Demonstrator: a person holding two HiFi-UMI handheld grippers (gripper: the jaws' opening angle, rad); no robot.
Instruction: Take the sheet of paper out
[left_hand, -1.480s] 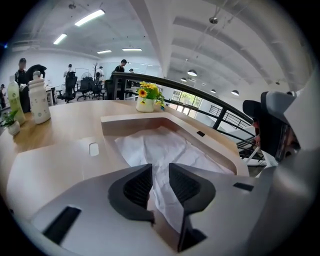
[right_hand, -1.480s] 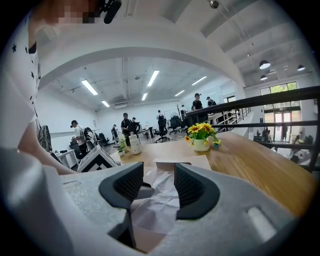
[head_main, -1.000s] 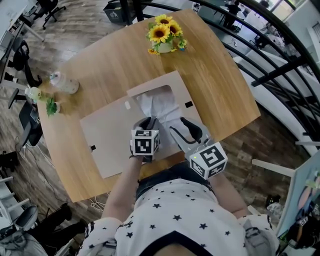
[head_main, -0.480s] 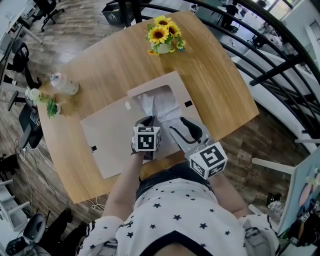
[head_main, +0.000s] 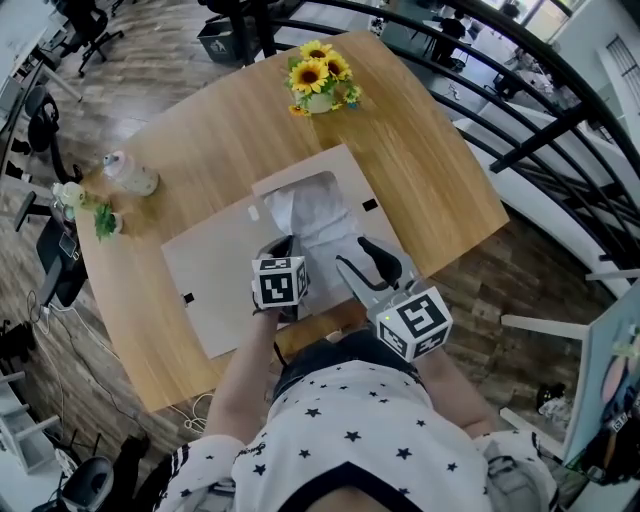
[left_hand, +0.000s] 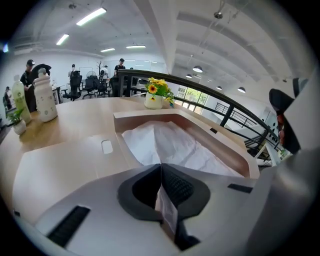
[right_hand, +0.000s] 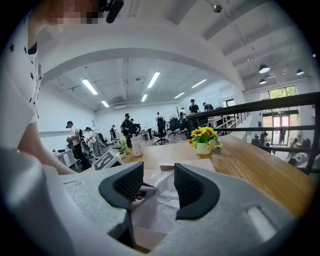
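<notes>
The wooden table (head_main: 440, 170) carries an opened cardboard box (head_main: 215, 270). A crumpled white sheet of paper (head_main: 320, 215) lies in the box's right end. At the box's near edge, my left gripper (left_hand: 161, 187) has just been closing and pinches the paper's edge. My right gripper (right_hand: 157, 187) hovers over the box, jaws wide, holding nothing.

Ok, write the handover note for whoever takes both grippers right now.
Left gripper: jaws have just closed on the near edge of the paper.
Right gripper: open, empty, over the near end of the box.
Paper: crumpled, lying in the open box on the table.
Done: grip taken.
Left: draw the paper out of the box; it is not yet out.
</notes>
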